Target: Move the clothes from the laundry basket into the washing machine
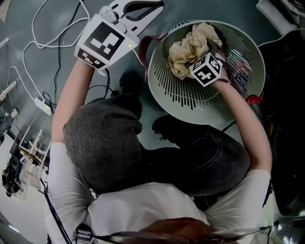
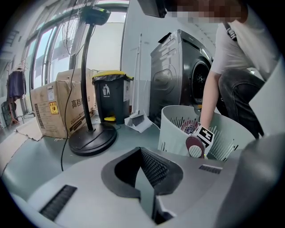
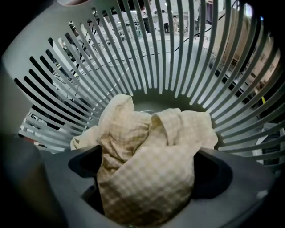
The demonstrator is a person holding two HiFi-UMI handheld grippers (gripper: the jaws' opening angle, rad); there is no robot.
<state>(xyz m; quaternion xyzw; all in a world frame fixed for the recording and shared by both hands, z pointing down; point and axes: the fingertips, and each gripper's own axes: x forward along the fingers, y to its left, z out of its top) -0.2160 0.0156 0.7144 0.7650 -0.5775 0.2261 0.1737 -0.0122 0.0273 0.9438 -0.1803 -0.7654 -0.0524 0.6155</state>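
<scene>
A crumpled cream checked cloth [image 1: 190, 47] lies in the pale green slatted laundry basket [image 1: 159, 93]. My right gripper [image 1: 213, 47] points steeply down into the basket, right over the cloth. In the right gripper view the cloth [image 3: 147, 147] bulges up between the wide-open jaws of my right gripper [image 3: 147, 178], inside the basket wall [image 3: 147, 53]. My left gripper [image 1: 157, 7] hangs over the floor left of the basket, its jaws together and empty [image 2: 144, 178]. The grey washing machine [image 2: 178, 75] stands just behind the basket [image 2: 173, 129], its door open.
White cables [image 1: 47, 43] and a power strip [image 1: 43, 106] lie on the floor at left. A black fan stand [image 2: 91, 138], a black bin with a yellow lid [image 2: 111, 95] and a cardboard box [image 2: 55, 107] stand left of the washer. The person's knees are against the basket.
</scene>
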